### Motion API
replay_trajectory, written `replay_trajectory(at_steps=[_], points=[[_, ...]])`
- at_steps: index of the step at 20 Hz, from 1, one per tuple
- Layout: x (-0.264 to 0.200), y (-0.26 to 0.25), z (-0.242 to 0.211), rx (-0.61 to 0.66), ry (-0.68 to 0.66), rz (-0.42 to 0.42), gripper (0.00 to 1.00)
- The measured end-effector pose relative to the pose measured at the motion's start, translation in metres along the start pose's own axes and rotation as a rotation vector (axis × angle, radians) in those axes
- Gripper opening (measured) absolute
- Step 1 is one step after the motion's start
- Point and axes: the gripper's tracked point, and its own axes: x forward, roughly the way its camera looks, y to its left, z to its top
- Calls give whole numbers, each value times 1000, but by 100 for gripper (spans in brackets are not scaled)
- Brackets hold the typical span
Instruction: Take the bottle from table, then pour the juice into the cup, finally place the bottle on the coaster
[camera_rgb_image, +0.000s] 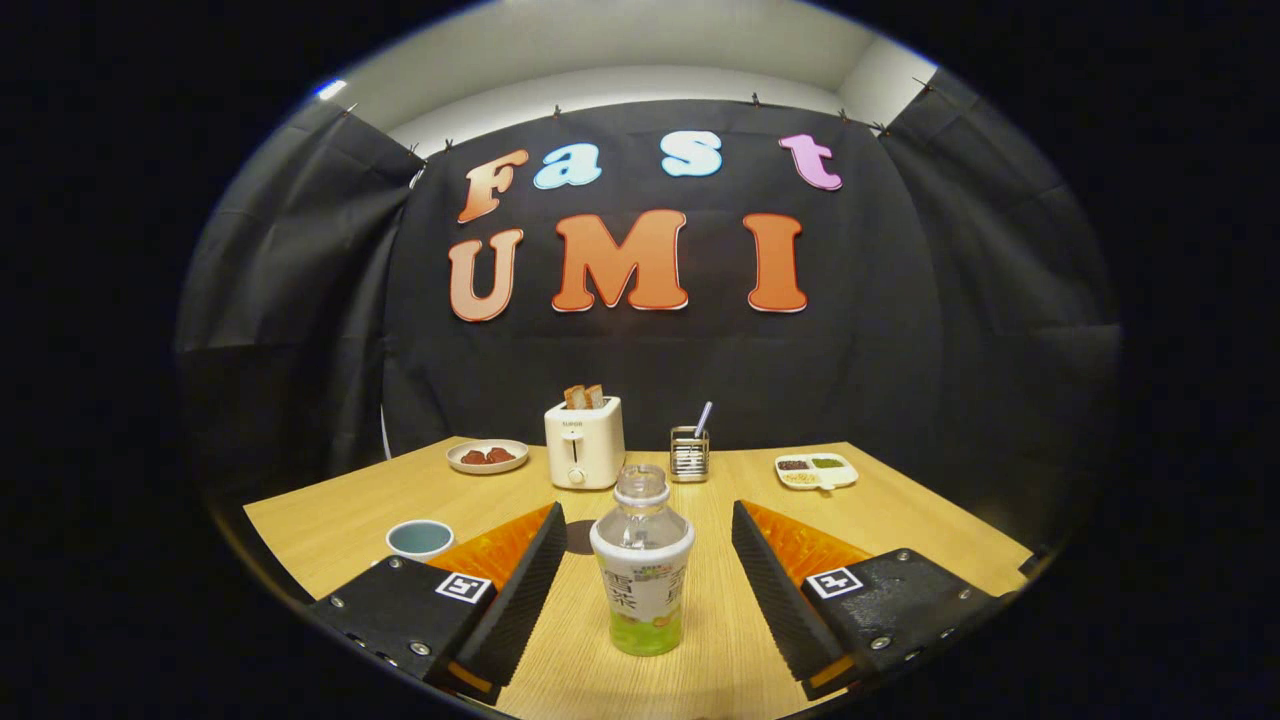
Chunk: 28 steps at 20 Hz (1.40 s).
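Note:
A clear plastic bottle (642, 560) stands upright on the wooden table (900, 510), uncapped, with a white label and a little green juice at its bottom. It sits between my two fingers, with a gap on each side. My gripper (645, 525) is open and touches nothing. A small cup (420, 539) with a bluish inside stands to the left, just beyond the left finger. A dark round coaster (579, 537) lies flat on the table behind the bottle, partly hidden by the left finger.
At the back of the table stand a white toaster (584, 442) with two bread slices, a plate of red food (487, 456), a metal utensil holder (689, 452) and a divided white dish (816, 470).

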Motion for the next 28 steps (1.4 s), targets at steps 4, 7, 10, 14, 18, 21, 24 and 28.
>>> replay_trajectory(at_steps=[4,7,10,14,18,21,24,28], points=[[16,2,-27,-15,33,-24,98],[25,0,-50,-41,73,-50,95],[32,1,-65,-34,103,-59,88],[41,-2,-81,-31,139,-91,75],[43,1,-80,-29,149,-89,64],[44,8,-71,-120,138,-81,60],[46,12,-59,-249,110,-96,60],[49,27,-52,-405,98,-89,60]])
